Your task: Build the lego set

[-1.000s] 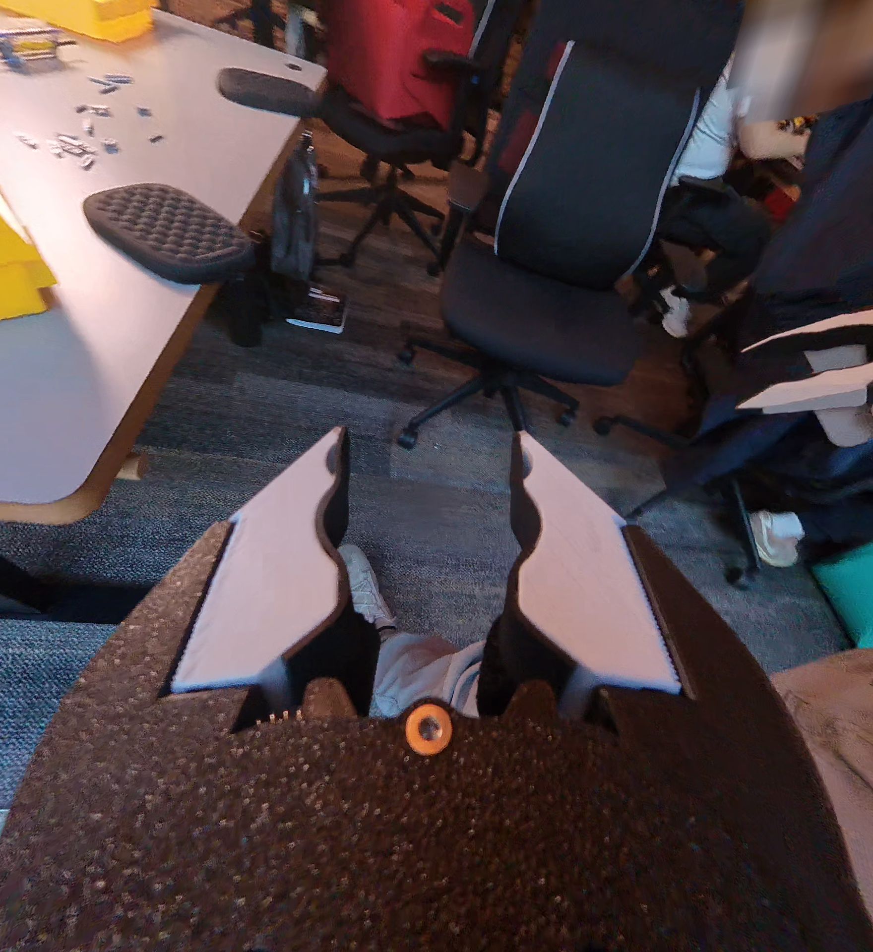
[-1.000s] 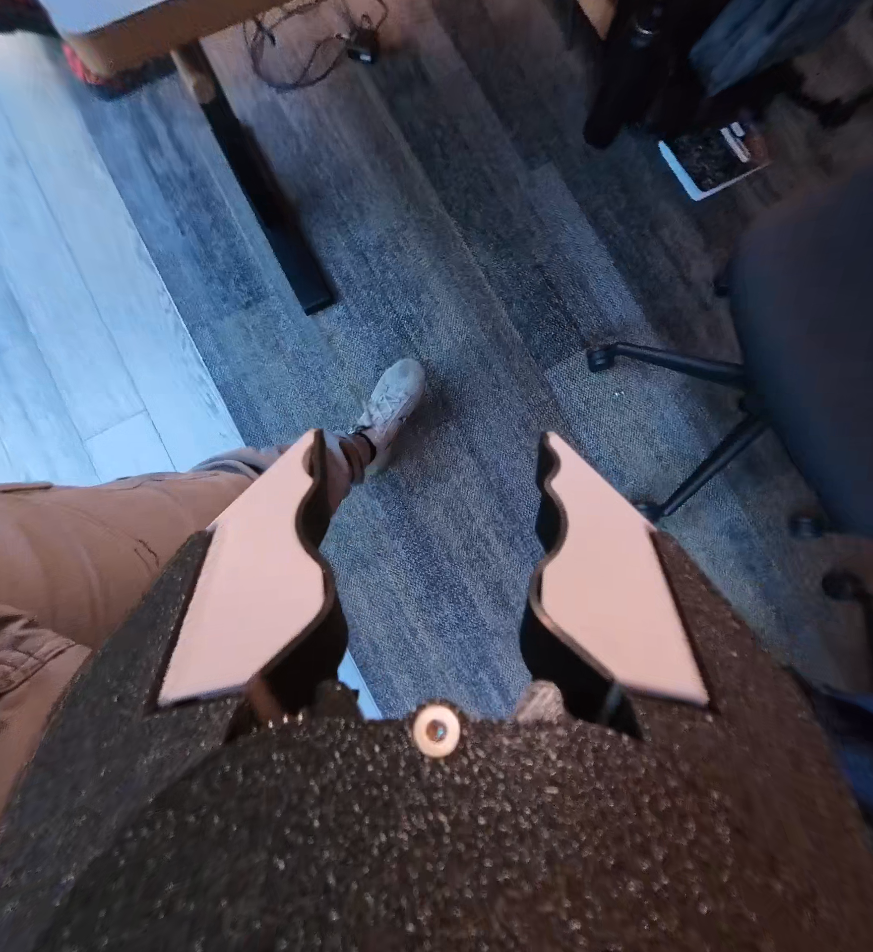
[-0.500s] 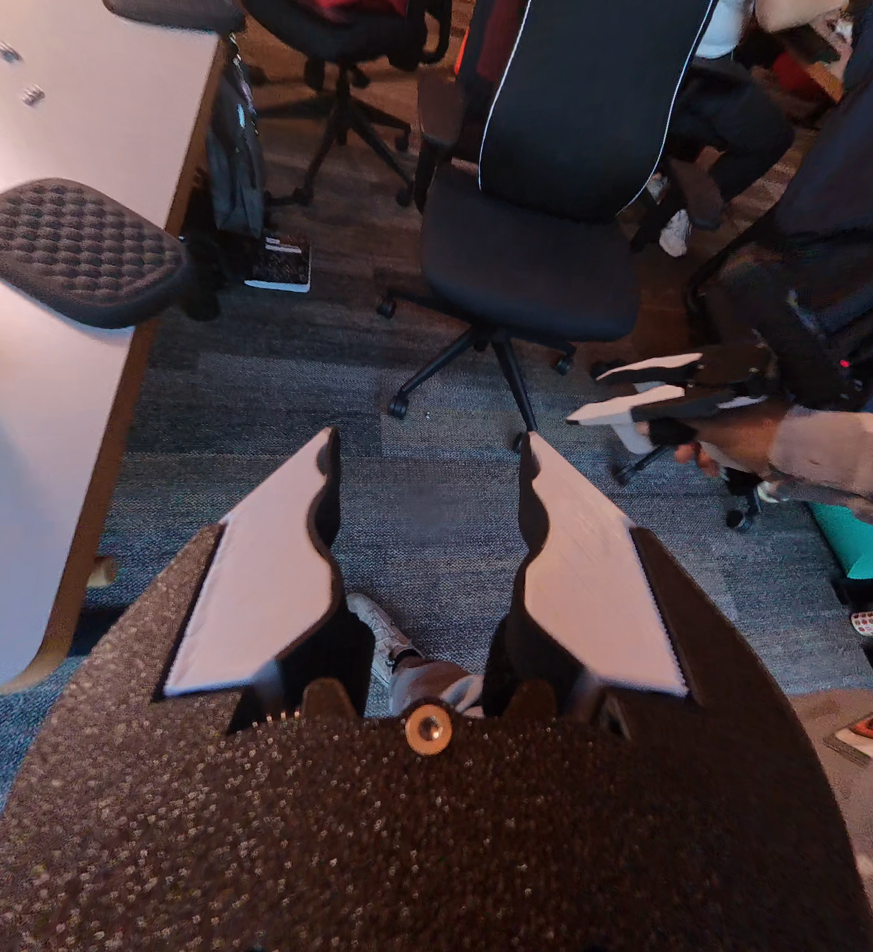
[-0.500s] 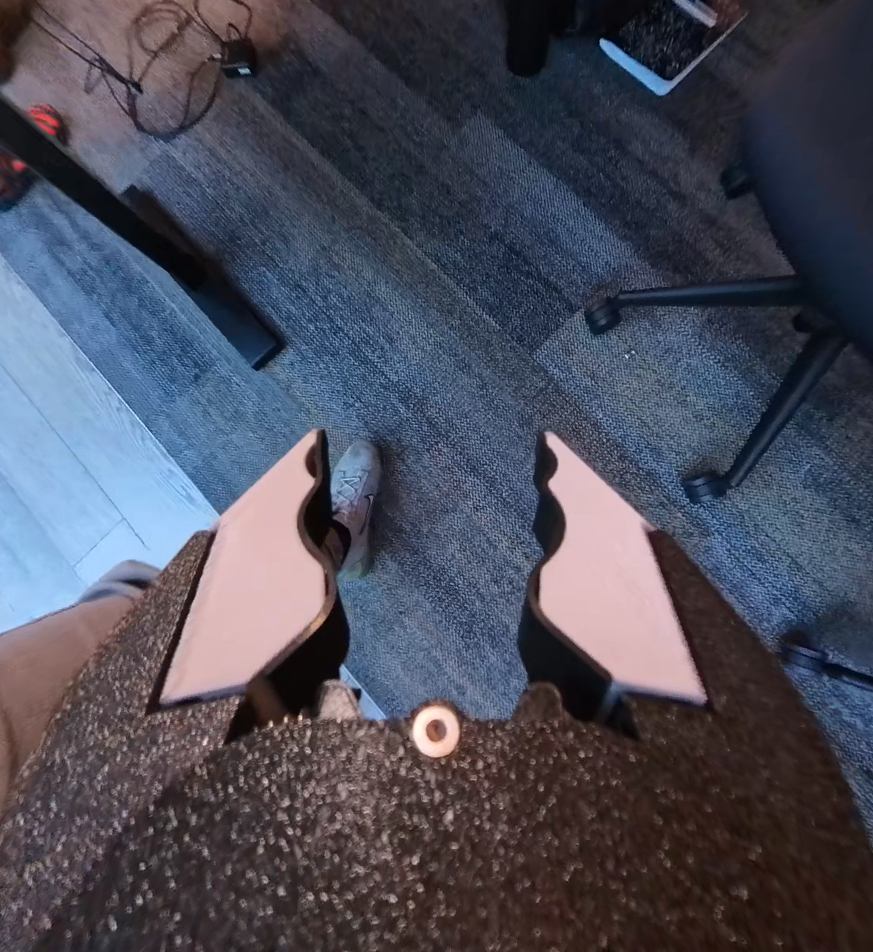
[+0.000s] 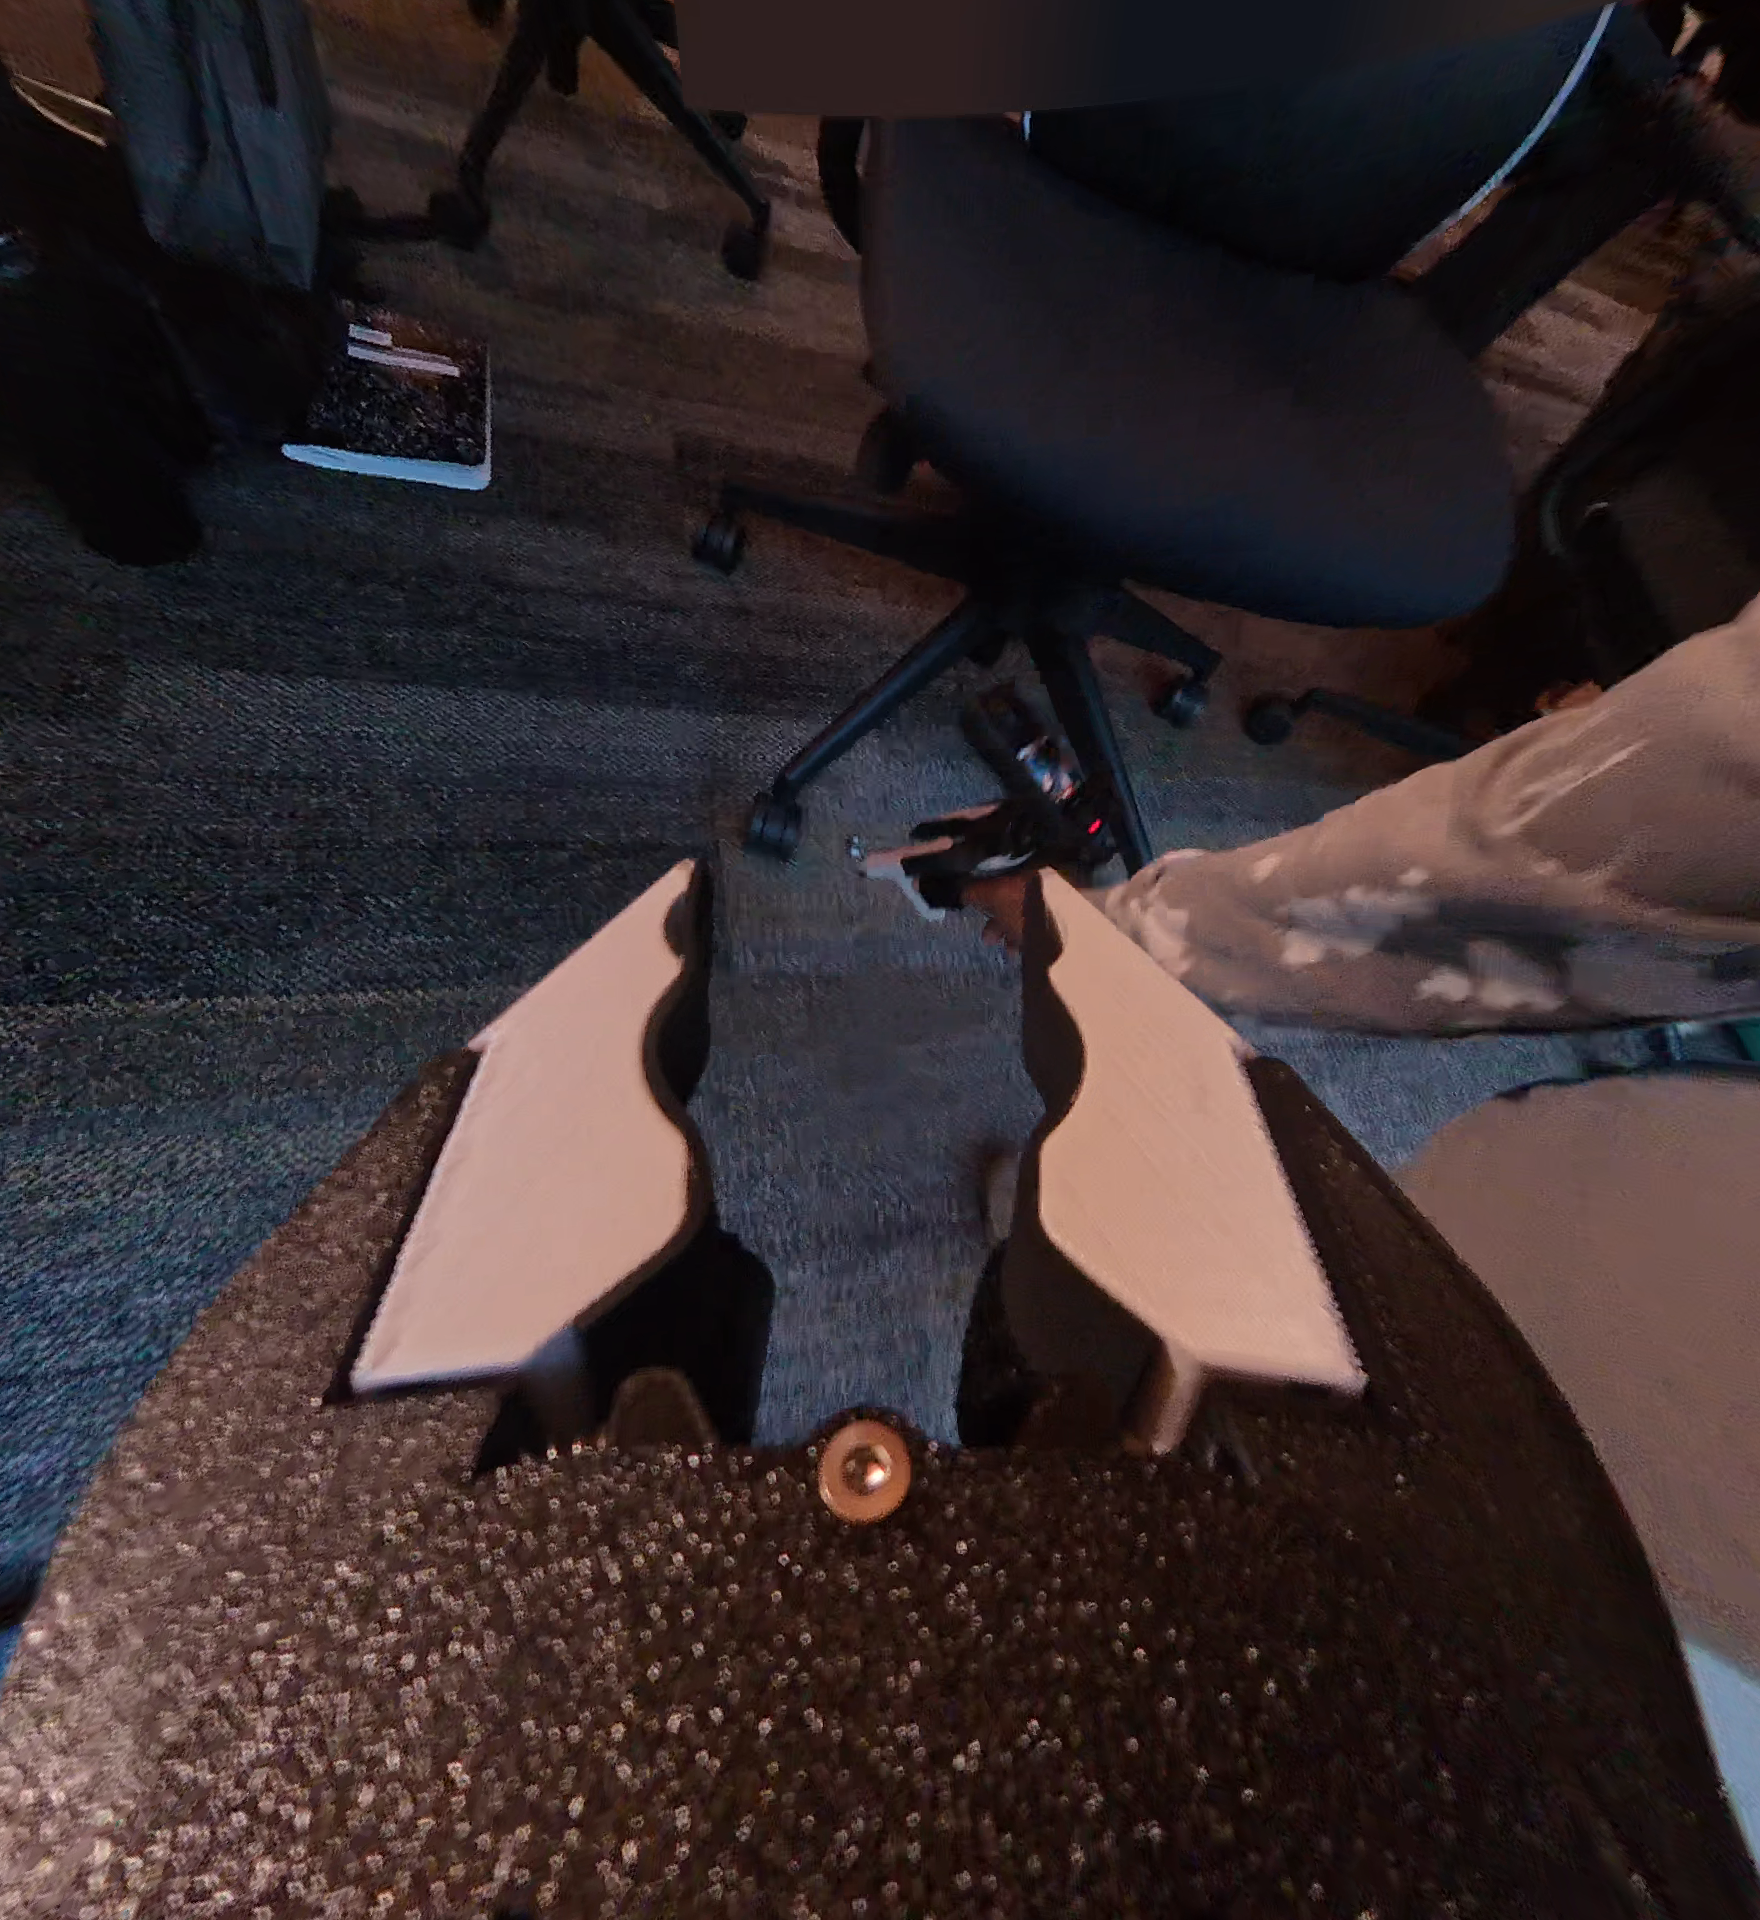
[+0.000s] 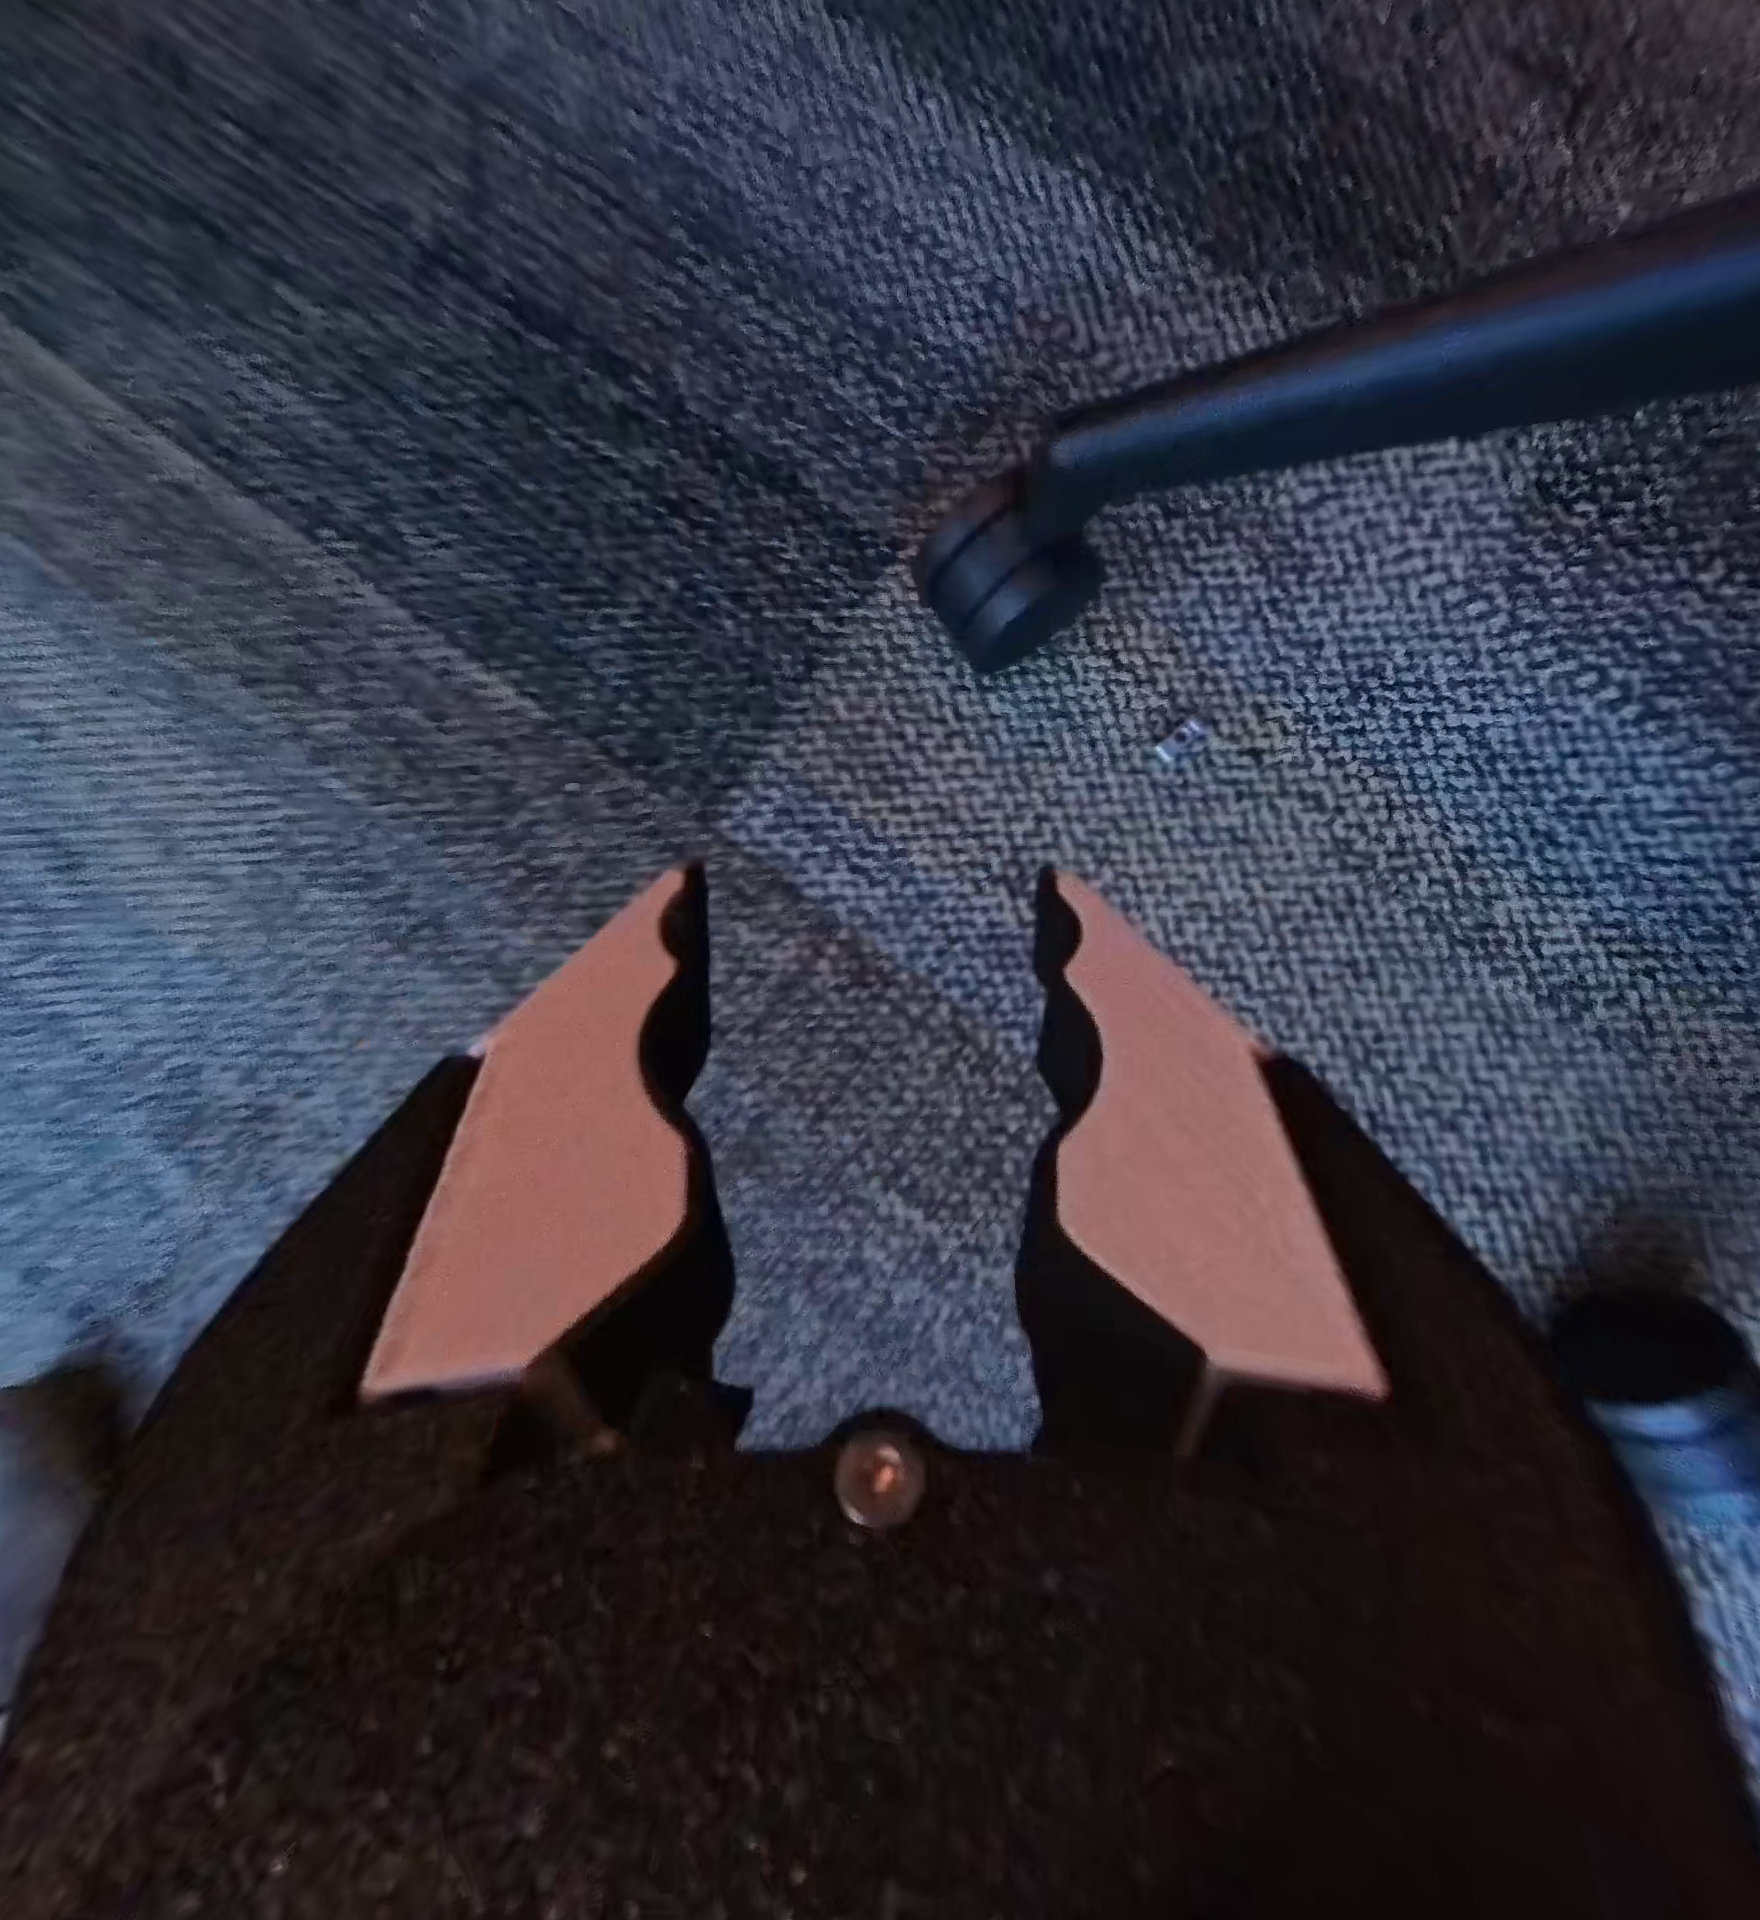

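My left gripper (image 5: pixel 868 894) is open and empty, held above the grey carpet (image 5: pixel 336 831). My right gripper (image 6: pixel 871 883) is open and empty, low over the carpet (image 6: pixel 440 520). It also shows in the left wrist view (image 5: pixel 881 868), reaching down near a caster (image 5: pixel 774 831) of the black office chair (image 5: pixel 1167 416). A tiny pale piece (image 6: pixel 1180 740) lies on the carpet ahead and right of the right gripper, just below a chair caster (image 6: pixel 1001 592). In the left wrist view a small pale speck (image 5: pixel 855 847) sits at the right gripper's tips.
The chair's black leg (image 6: pixel 1427 353) crosses the upper right of the right wrist view. A notebook (image 5: pixel 398 410) and a grey bag (image 5: pixel 221 125) sit at the upper left on the floor. A sleeve (image 5: pixel 1478 894) reaches in from the right. Another caster (image 6: pixel 1645 1351) is at the lower right. My hands' fingertips stand some 50 centimetres from each other. From the right gripper's tips to the tiny pale piece (image 6: pixel 1180 740) is close to 20 centimetres. The left camera catches it too, in the left wrist view (image 5: pixel 852 840).
Both grippers have dropped toward the floor. The right gripper moved close to the chair caster; the shoe and table left view. Jaws stayed open.
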